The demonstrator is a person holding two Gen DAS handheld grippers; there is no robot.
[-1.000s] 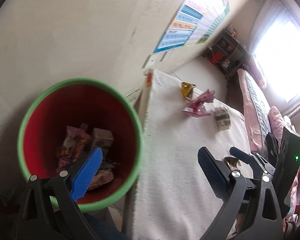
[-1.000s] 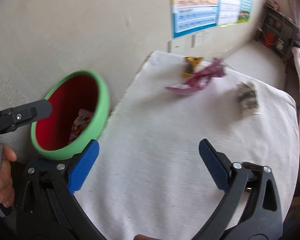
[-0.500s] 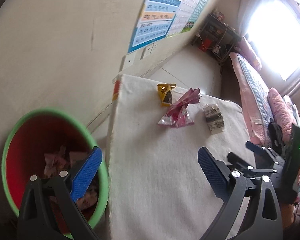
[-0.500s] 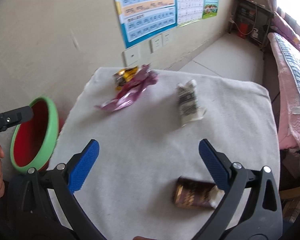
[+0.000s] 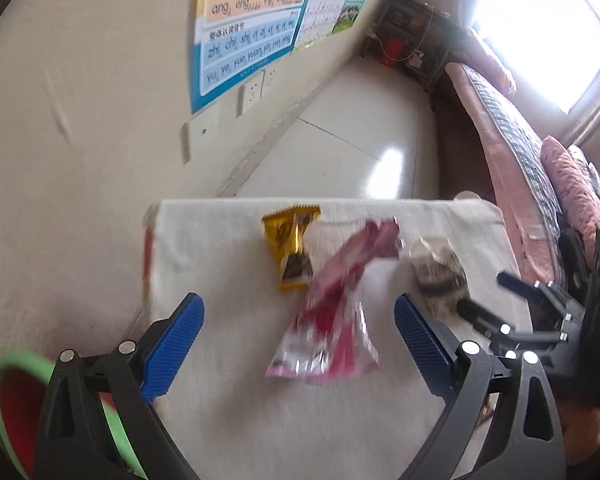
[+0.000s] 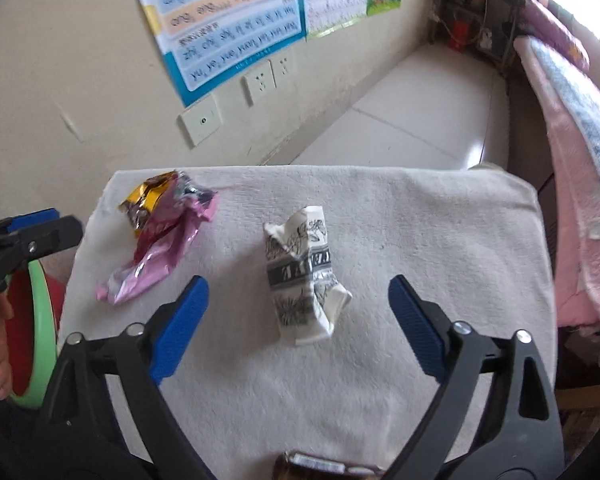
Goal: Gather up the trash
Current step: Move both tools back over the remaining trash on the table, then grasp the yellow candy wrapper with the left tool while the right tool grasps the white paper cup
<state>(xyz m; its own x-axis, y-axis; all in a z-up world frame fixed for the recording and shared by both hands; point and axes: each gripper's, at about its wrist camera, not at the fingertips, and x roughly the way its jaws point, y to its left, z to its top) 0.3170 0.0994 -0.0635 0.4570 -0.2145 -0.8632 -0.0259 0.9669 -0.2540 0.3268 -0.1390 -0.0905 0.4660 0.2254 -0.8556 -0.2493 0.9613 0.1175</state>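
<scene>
Two grippers, left [image 5: 298, 330] and right [image 6: 298, 314], jaws open, empty; wall chart [image 6: 228, 20] reads "ang eng"; wrapper lettering [image 6: 300, 276] illegible.

Left view: we are looking down over the table [image 5: 228, 420] toward the wall, close.
Right view: we are facing likewise.
Shared: we are seeing the pink wrapper [image 5: 332, 320] [image 6: 156, 256] in both.

Colours of litter on a white cloth [image 6: 420, 220]

A gold wrapper [image 5: 290, 240], a pink-and-red wrapper [image 5: 332, 320] and a white wrapper [image 6: 304, 280] with black print lie mid-frame; lower left, a bin [image 6: 40, 320] with green rim and red inside; blue gripper pads [image 6: 180, 324].
</scene>
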